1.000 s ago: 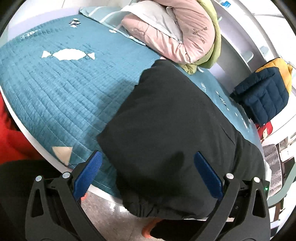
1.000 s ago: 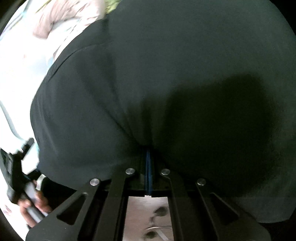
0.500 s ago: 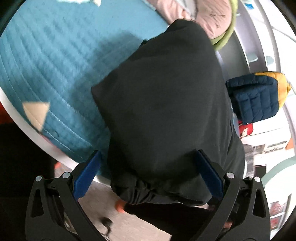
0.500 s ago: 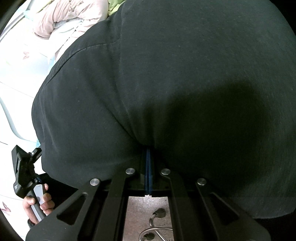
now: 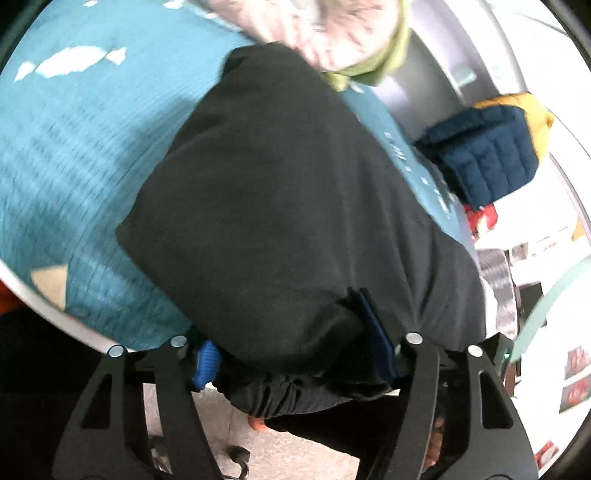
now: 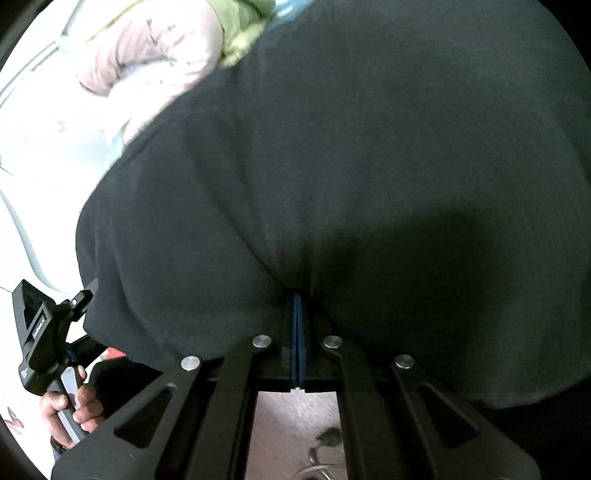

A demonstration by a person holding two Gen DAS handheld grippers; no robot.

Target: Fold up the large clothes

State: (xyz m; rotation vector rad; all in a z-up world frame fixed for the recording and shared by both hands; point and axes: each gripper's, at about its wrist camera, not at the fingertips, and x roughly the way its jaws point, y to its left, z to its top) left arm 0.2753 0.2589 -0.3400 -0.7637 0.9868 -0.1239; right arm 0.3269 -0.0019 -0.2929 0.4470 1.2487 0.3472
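Observation:
A large black garment [image 5: 280, 206] lies folded on the teal quilted bed [image 5: 74, 147], its elastic hem hanging over the near edge. My left gripper [image 5: 295, 354] has its blue pads around the thick hem at the bed's edge, jaws partly closed on the fabric. In the right wrist view the same black garment [image 6: 351, 166] fills the frame. My right gripper [image 6: 298, 314] is shut, its blue pads pinched together on a fold of the garment. The left gripper's handle and the hand on it [image 6: 48, 354] show at the lower left.
Pink and green bedding [image 5: 351, 33] is piled at the head of the bed. A navy and yellow puffer jacket [image 5: 491, 147] lies at the far right. The floor [image 5: 295, 454] shows below the bed's edge.
My left gripper has moved in onto the garment's near hem and its jaws have narrowed from wide open to clamping the fabric. The right gripper stays shut on the garment.

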